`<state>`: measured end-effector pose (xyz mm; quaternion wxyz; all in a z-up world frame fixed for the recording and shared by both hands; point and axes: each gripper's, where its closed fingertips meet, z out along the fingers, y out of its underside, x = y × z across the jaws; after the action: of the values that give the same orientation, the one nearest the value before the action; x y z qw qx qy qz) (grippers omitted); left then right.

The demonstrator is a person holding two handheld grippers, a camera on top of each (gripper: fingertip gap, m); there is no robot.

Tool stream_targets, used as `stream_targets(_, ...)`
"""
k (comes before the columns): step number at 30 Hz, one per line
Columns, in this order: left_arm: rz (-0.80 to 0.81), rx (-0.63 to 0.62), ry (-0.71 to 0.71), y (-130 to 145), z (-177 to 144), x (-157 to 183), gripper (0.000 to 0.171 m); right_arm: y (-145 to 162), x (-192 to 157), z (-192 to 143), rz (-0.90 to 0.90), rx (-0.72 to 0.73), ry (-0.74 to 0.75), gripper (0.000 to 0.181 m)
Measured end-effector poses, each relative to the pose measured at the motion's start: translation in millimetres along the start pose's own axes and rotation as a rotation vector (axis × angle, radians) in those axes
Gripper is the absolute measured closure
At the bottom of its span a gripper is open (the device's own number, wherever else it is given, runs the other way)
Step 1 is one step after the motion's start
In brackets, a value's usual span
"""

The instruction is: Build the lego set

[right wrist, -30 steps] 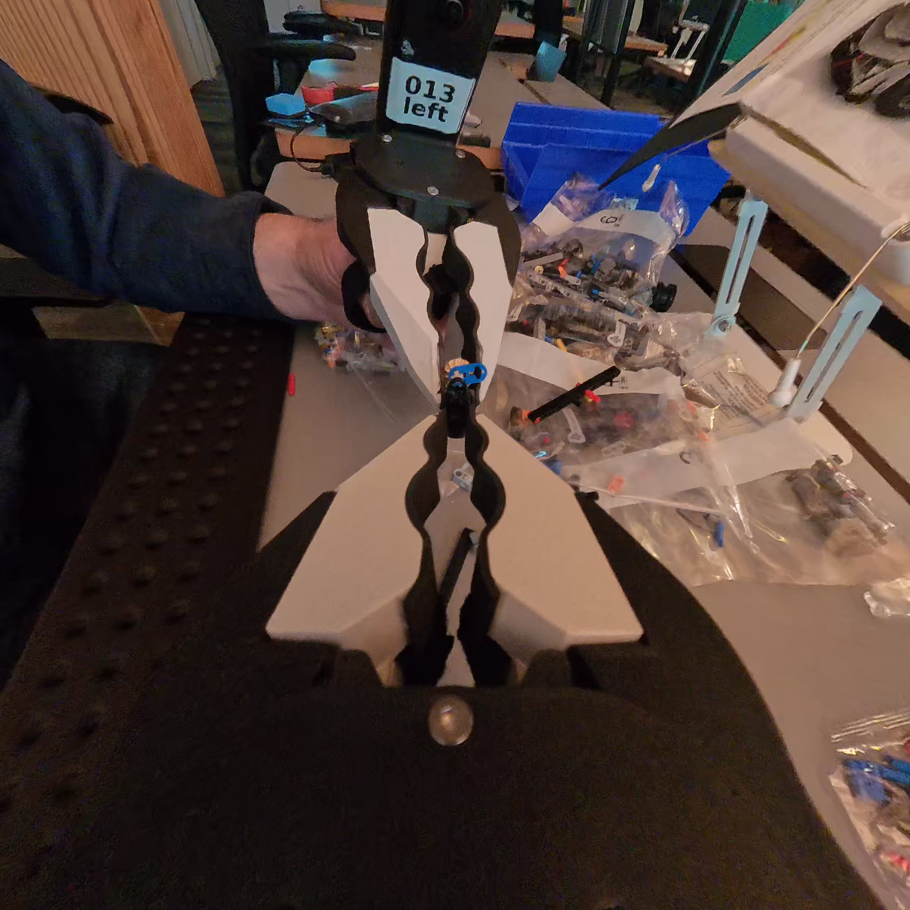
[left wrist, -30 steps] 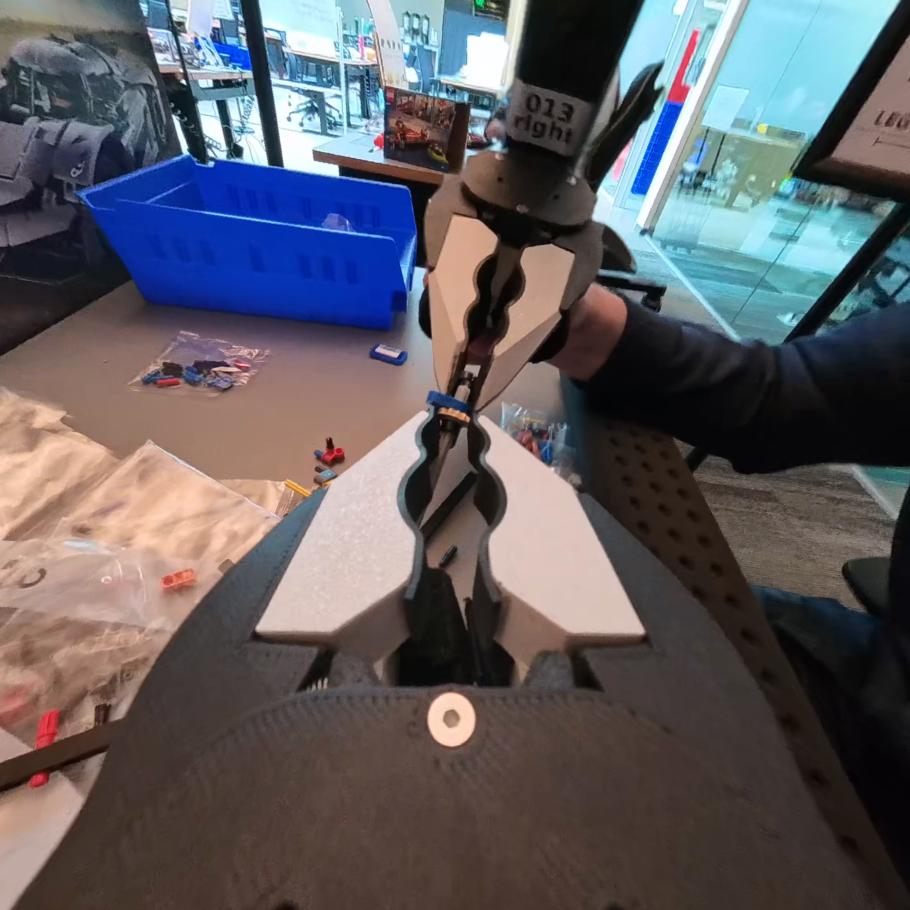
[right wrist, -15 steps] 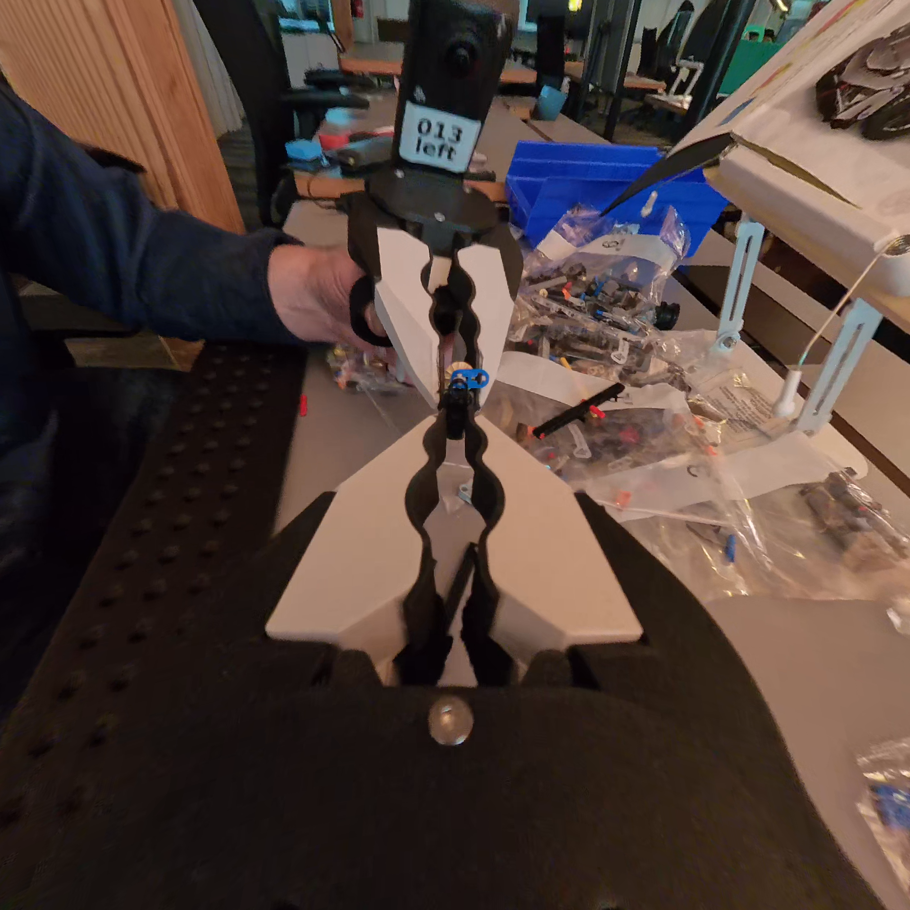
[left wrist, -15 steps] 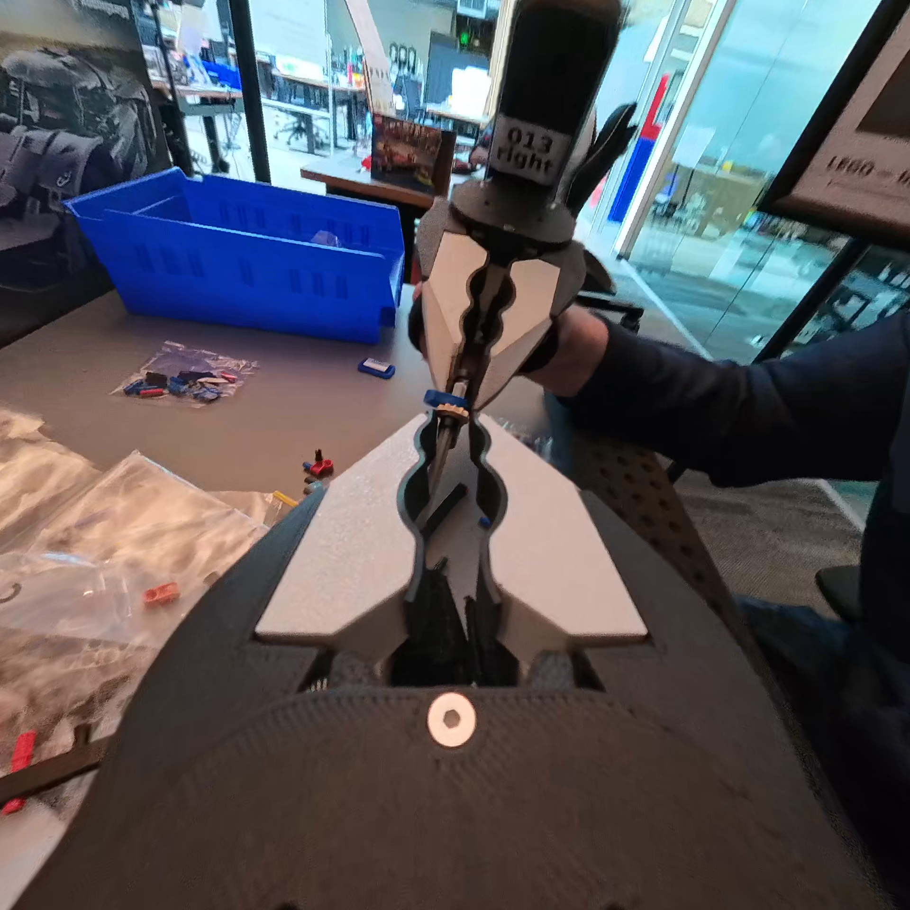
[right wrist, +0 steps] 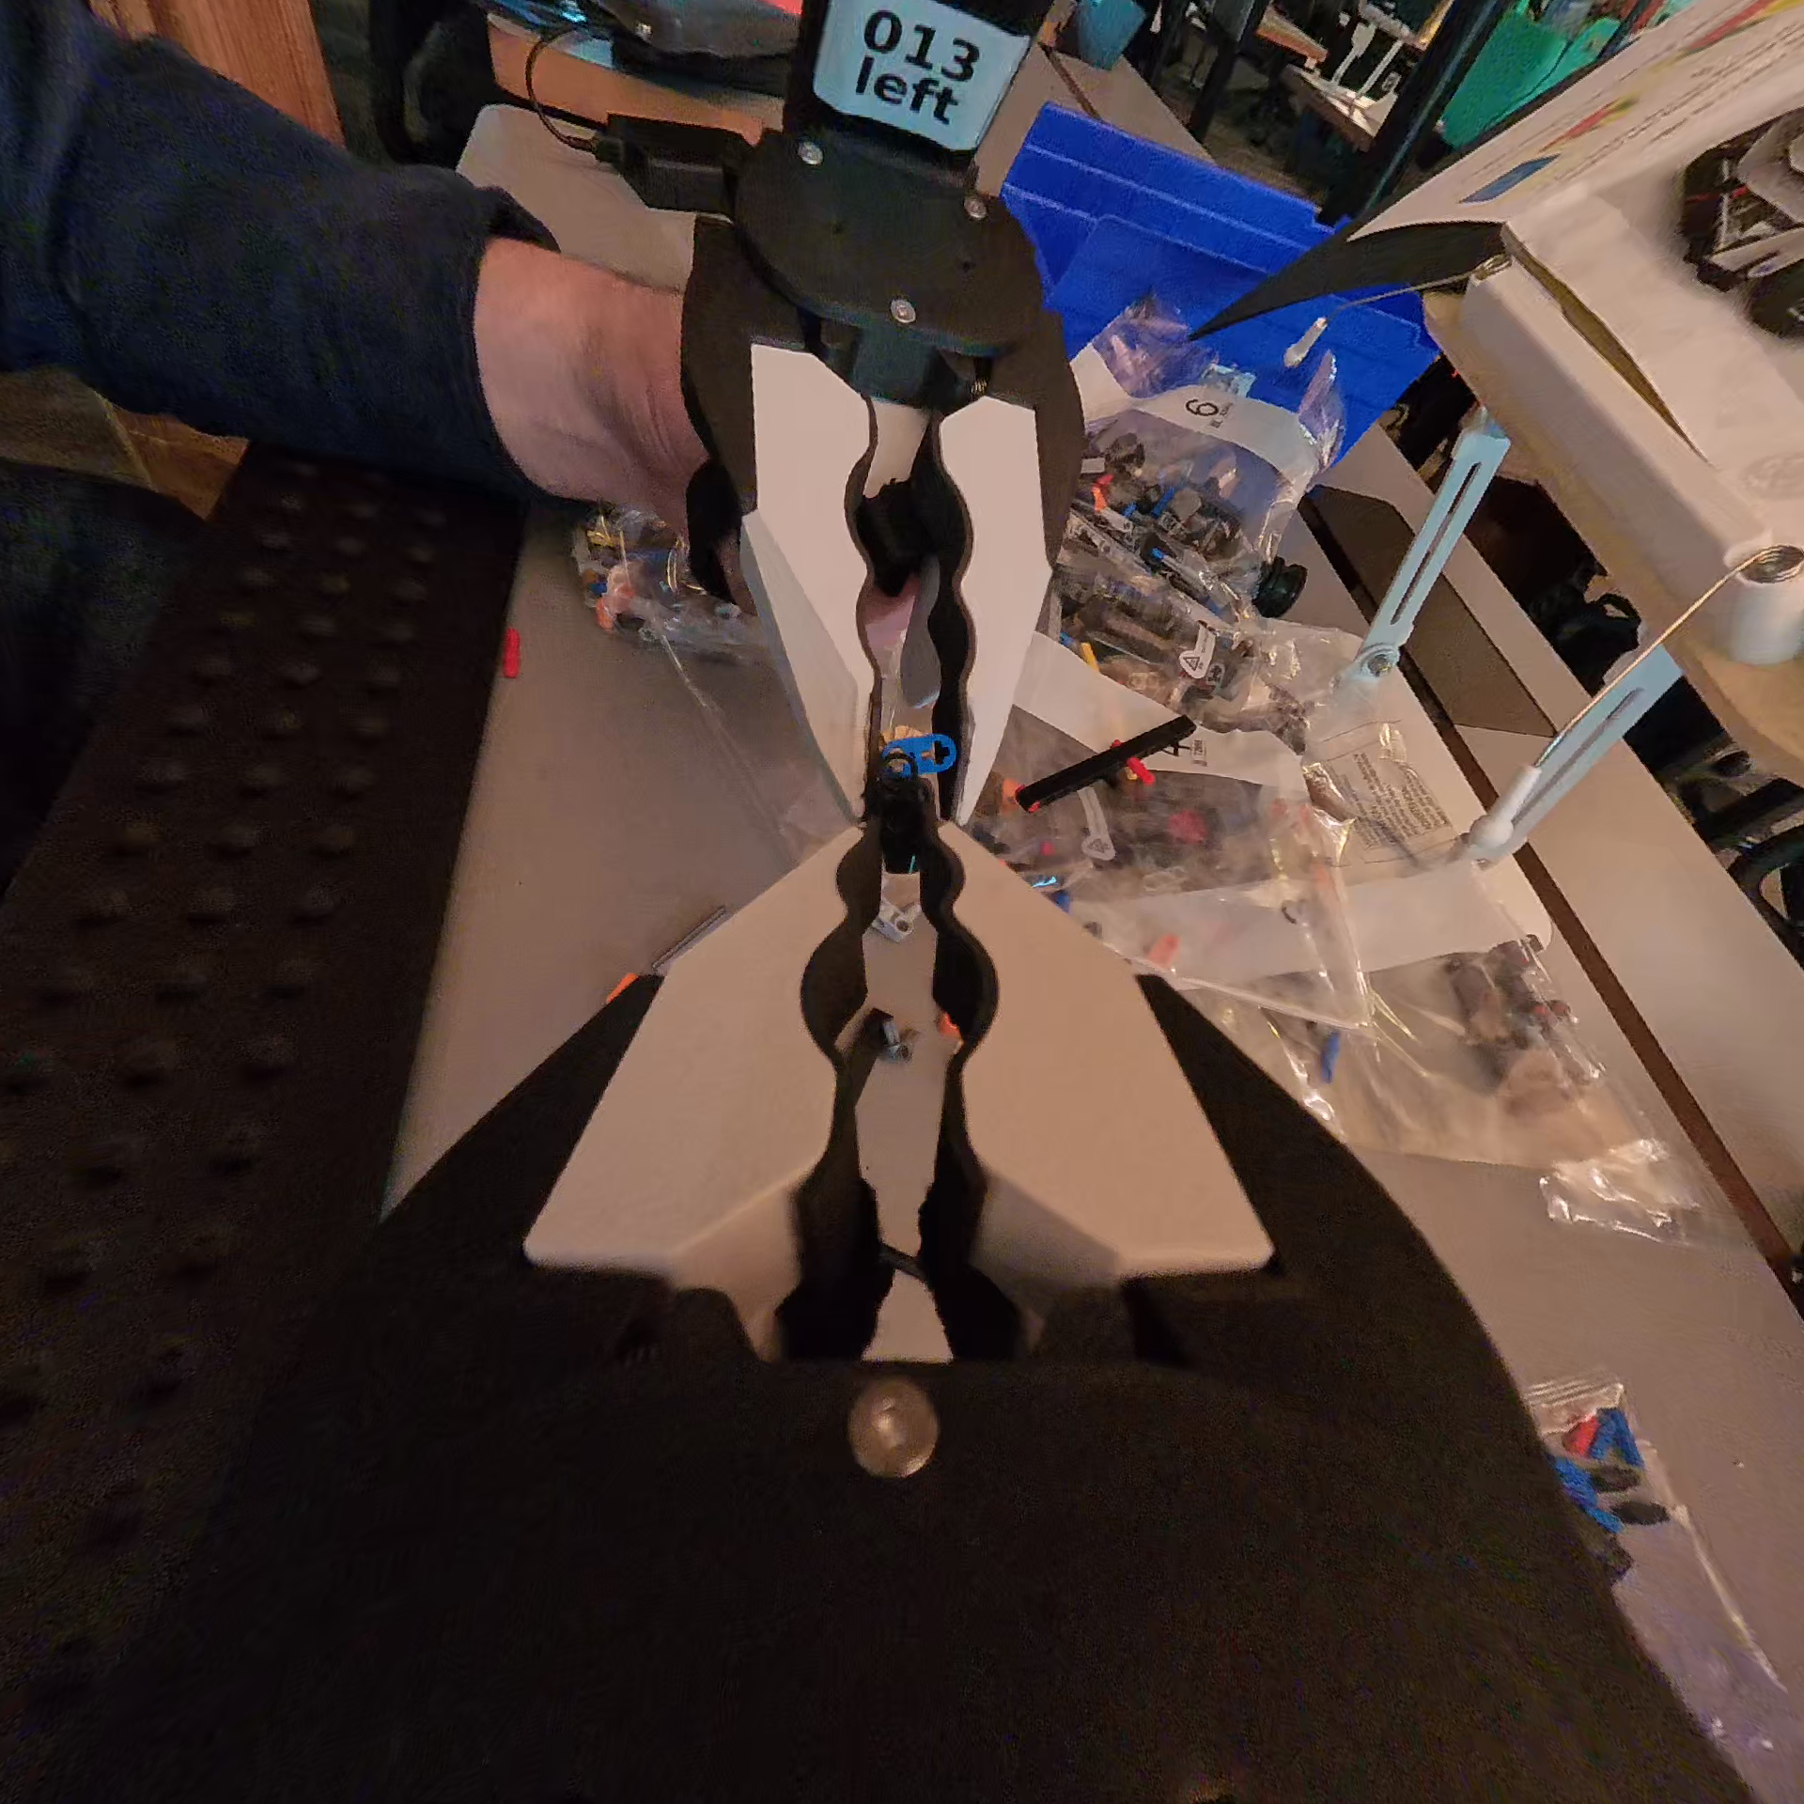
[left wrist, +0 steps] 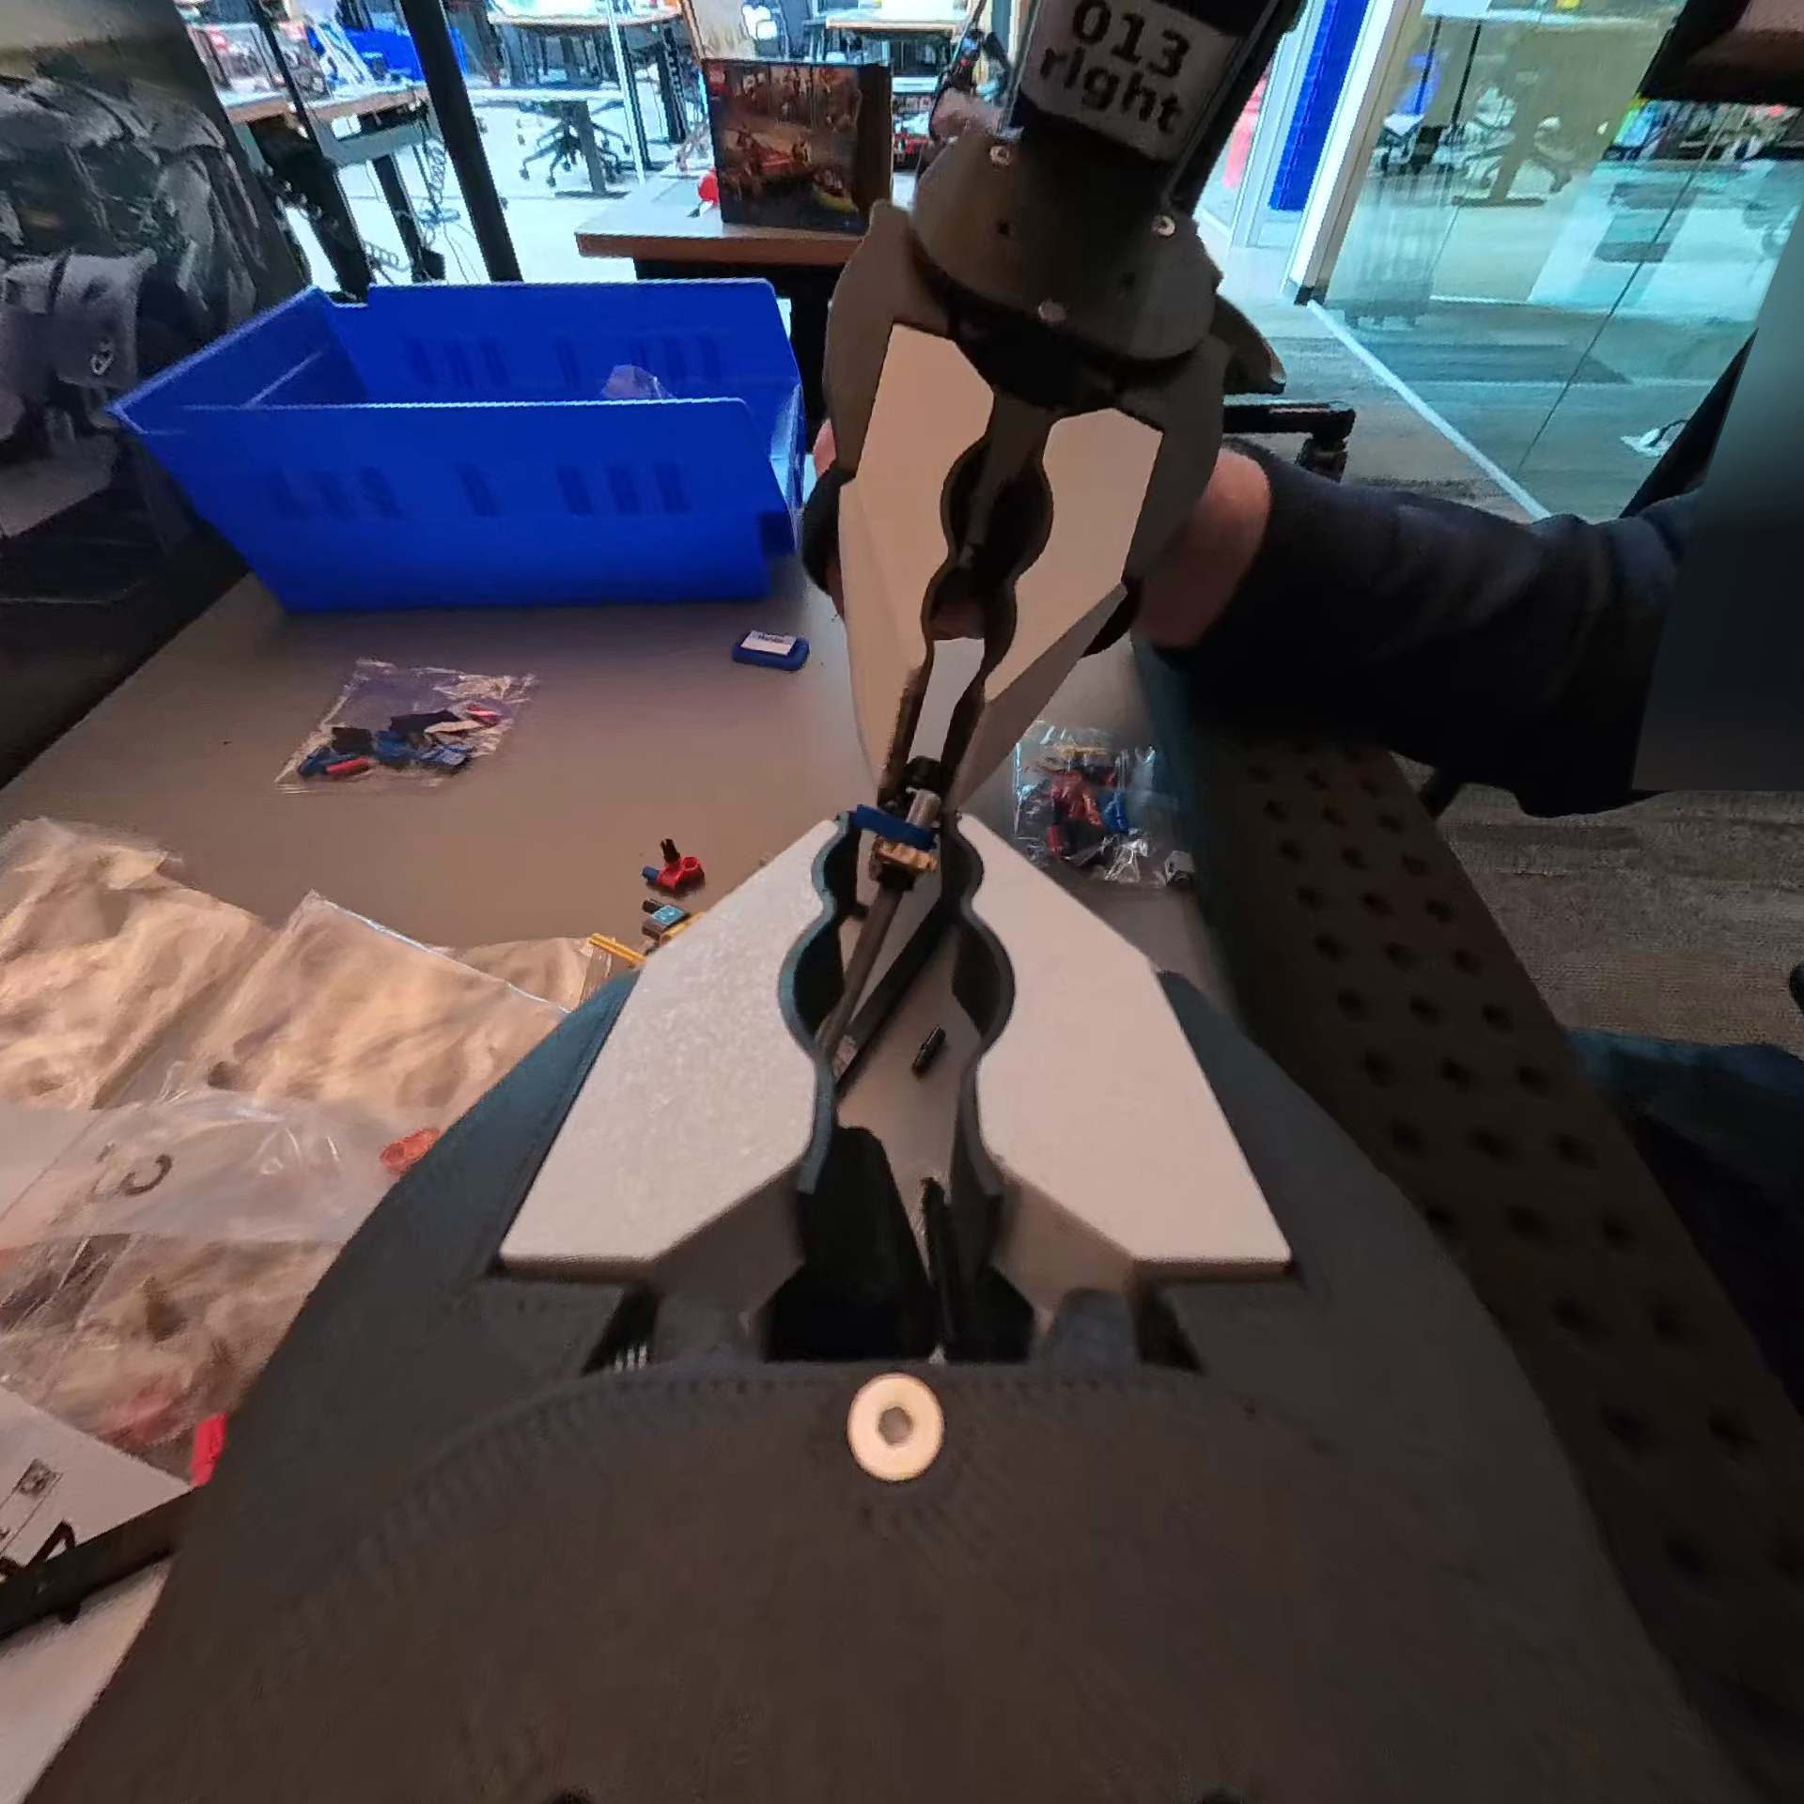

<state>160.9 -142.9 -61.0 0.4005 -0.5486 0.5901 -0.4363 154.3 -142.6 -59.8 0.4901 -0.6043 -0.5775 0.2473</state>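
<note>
Tip to tip, both label-bearing claws pinch small pieces: left claw [left wrist: 893,840] an axle [left wrist: 879,927], right claw [right wrist: 903,830] a black connector [right wrist: 898,805].

Blue bin [left wrist: 469,469], perhaps empty.

Daylit glass behind, dim warm foreground, fisheye edges
</note>
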Motion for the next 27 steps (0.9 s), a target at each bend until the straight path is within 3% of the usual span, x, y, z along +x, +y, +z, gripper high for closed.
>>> stream_targets(3, -0.050, 0.045, 0.040, -6, -1, 2, 0.156, -6, 0, -2, 0.016, 0.040, -0.010, 0.176)
stream_targets(9, -0.201, 0.200, 0.100, -24, -10, -3, 0.156, -18, 5, -3, 0.005, 0.109, 0.029, 0.156)
stream_targets(12, -0.251, 0.231, 0.130, -25, -11, -4, 0.156, -20, 9, -1, -0.027, 0.096, 0.085, 0.165)
stream_targets(13, -0.257, 0.229, 0.141, -25, -10, -3, 0.156, -20, 12, -2, -0.020, 0.092, 0.101, 0.174)
stream_targets(20, -0.155, 0.166, 0.091, -18, -8, -4, 0.155, -15, 10, -7, 0.049, 0.063, 0.052, 0.176)
stream_targets(24, -0.117, 0.127, 0.057, -13, -7, -7, 0.155, -13, 16, -12, 0.209, 0.113, -0.011, 0.176)
stream_targets(27, -0.101, 0.119, 0.050, -12, -10, -9, 0.167, -15, 16, -15, 0.242, 0.153, -0.043, 0.176)
